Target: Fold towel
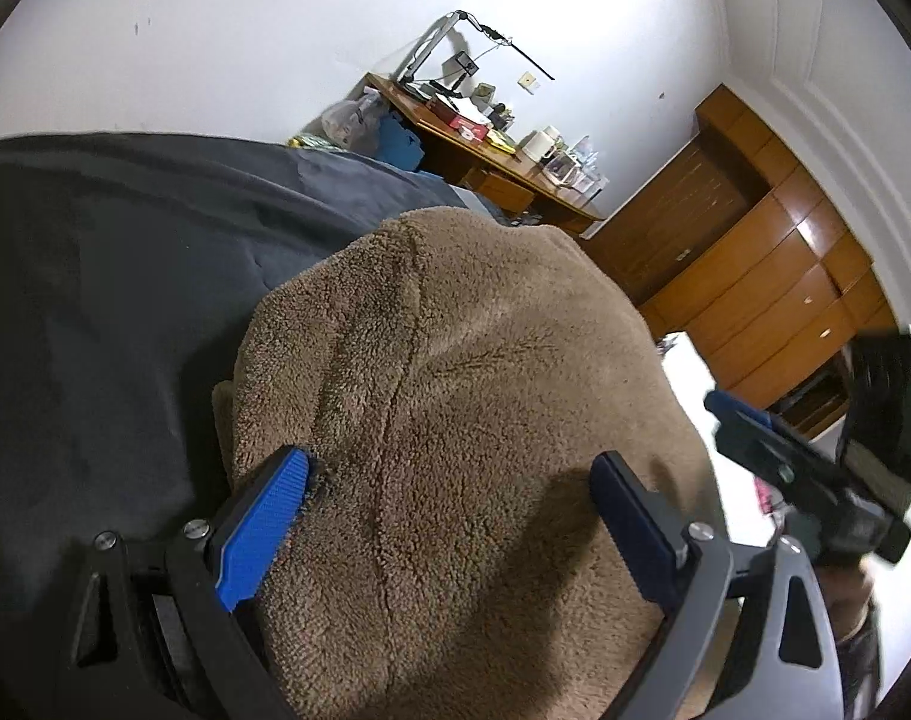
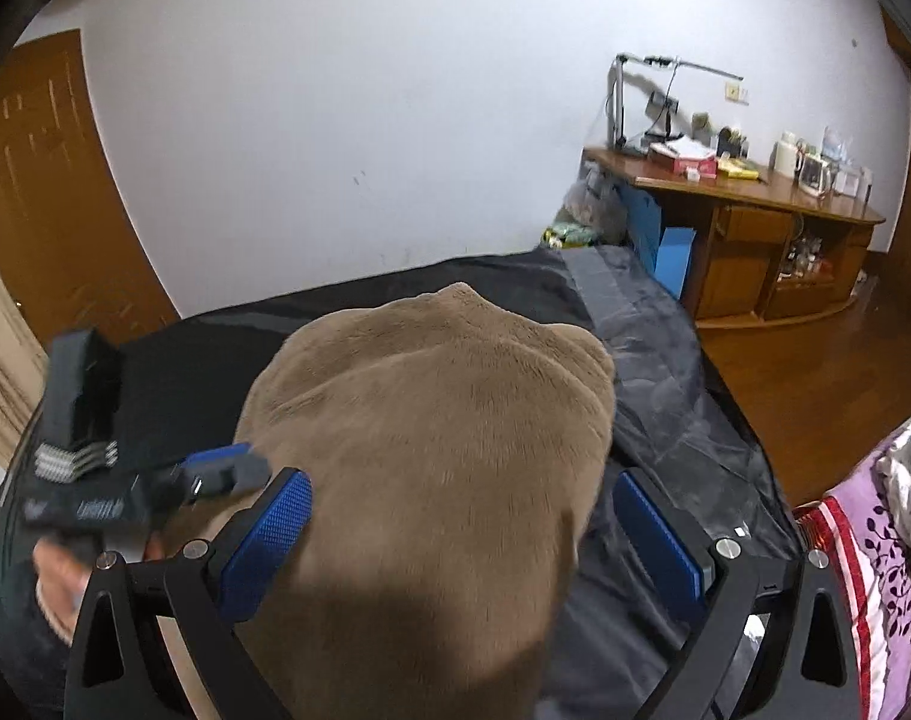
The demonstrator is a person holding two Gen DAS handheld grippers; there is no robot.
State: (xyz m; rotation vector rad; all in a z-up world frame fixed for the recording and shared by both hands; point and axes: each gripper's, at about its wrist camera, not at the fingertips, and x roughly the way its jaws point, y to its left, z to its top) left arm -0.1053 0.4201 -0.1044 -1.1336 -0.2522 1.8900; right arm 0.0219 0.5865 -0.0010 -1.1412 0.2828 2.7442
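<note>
Right at the bottom of the left wrist view, your left gripper (image 1: 449, 516) has its jaws wide apart, with the brown towel (image 1: 455, 396) lying between them. The right wrist view shows the same thing: your right gripper (image 2: 461, 531) also has its jaws apart, holding nothing. The towel fills the middle of both views and sits in a soft heap on the dark bed cover (image 1: 107, 300).

The towel is thick and fluffy. If you close on just the fuzz, it could slip out, or you could pinch the bed cover too.

The towel's near edge is cut off at the bottom, so its corners can't be found. The other gripper is blurry at the side of each view. A messy wooden desk (image 2: 755, 192) stands far behind.
</note>
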